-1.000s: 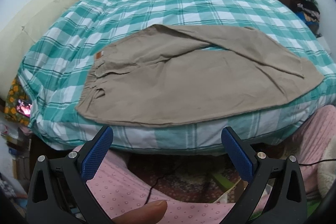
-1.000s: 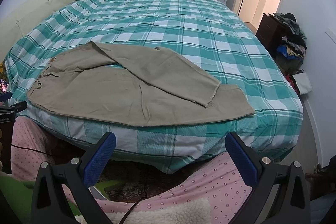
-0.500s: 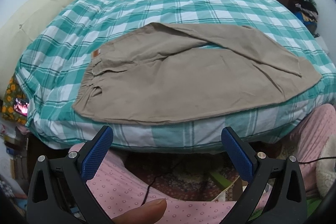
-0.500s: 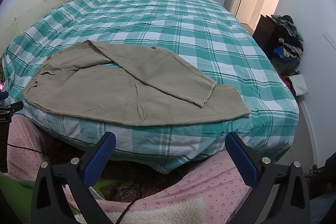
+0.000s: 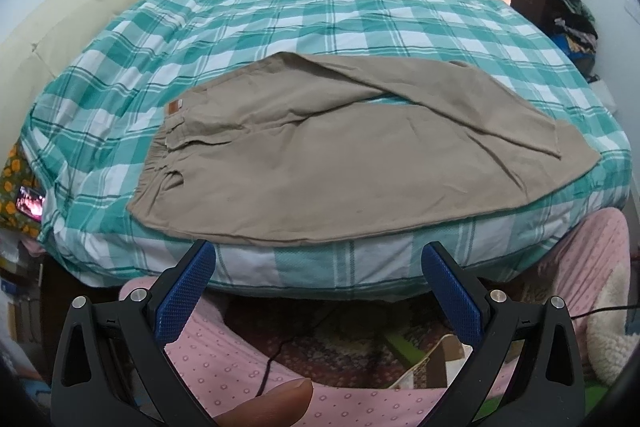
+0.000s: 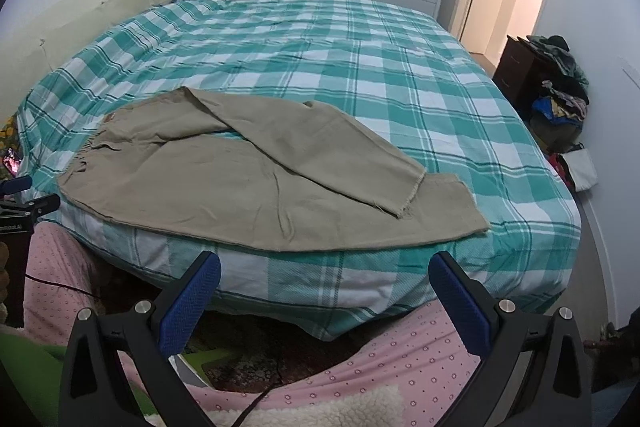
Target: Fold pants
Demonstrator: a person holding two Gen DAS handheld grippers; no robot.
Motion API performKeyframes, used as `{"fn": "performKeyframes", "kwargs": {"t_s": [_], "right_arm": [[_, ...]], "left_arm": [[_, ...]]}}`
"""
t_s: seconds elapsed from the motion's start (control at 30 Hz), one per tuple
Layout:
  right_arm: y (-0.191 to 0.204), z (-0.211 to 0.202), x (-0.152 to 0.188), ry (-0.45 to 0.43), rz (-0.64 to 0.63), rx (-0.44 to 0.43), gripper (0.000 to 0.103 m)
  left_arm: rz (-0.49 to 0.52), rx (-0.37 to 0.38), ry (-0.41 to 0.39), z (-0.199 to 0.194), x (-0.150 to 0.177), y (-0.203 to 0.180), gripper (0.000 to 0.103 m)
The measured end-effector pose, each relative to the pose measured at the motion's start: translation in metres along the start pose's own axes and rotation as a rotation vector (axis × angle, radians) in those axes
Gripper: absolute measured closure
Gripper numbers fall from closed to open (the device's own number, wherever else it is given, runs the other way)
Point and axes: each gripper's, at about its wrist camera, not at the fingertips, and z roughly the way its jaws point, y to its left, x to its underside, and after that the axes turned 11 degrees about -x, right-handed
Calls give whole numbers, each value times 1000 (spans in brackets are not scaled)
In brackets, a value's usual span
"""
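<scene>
Tan pants [image 5: 340, 155] lie flat near the front edge of the bed, waistband to the left, legs to the right, the far leg crossed over the near one. They also show in the right wrist view [image 6: 256, 175], with frayed hems at the right end. My left gripper [image 5: 318, 283] is open and empty, held back from the bed's front edge, below the pants' near edge. My right gripper [image 6: 324, 291] is open and empty, also short of the bed edge, in front of the leg end. The left gripper's tip shows at the left of the right wrist view [image 6: 24, 203].
The bed carries a green and white checked cover [image 6: 360, 67]. A cream headboard [image 5: 80, 7] stands at the left. A dark dresser piled with clothes [image 6: 552, 83] is at the right, white wardrobes behind. My legs in pink pyjamas [image 5: 240, 367] and a cable lie below.
Both grippers have drawn back and risen a little, so the bed and pants sit slightly higher and farther in view. The pants have not moved. Both grippers stay open.
</scene>
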Motion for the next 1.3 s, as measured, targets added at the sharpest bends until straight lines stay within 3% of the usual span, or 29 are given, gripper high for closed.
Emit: {"fn": "performKeyframes", "kwargs": {"t_s": [0.4,0.63,0.8,0.9,0.97,1.03,1.07,1.1,1.2,1.3], "right_arm": [[6,-8,-9,-67,-2,-49,1],[9,-5,-5,-59,-13,-76,1],[9,-1,-7,-61,-61,-72,1],[-4,13,-13,-67,-163,-44,1],[-21,38,-21,-36,-266,-15,3],[-46,76,-27,19,-366,4,24],[-58,96,-30,61,-399,16,29],[-71,120,-33,119,-421,2,34],[-97,176,-38,254,-434,-89,35],[-105,222,-38,343,-462,-94,49]], "left_arm": [[-26,29,-40,-7,-5,3,0],[-29,34,-52,-9,-4,4,0],[-32,34,-40,-7,-3,4,0],[-36,35,-32,-5,-3,6,0],[-40,35,-29,-4,-4,6,0],[-47,36,-29,-5,-3,8,0],[-52,34,-28,-6,-3,8,0],[-59,31,-28,-7,-2,10,0],[-76,13,-20,-7,1,13,0],[-100,-6,13,-1,5,18,0]]}}
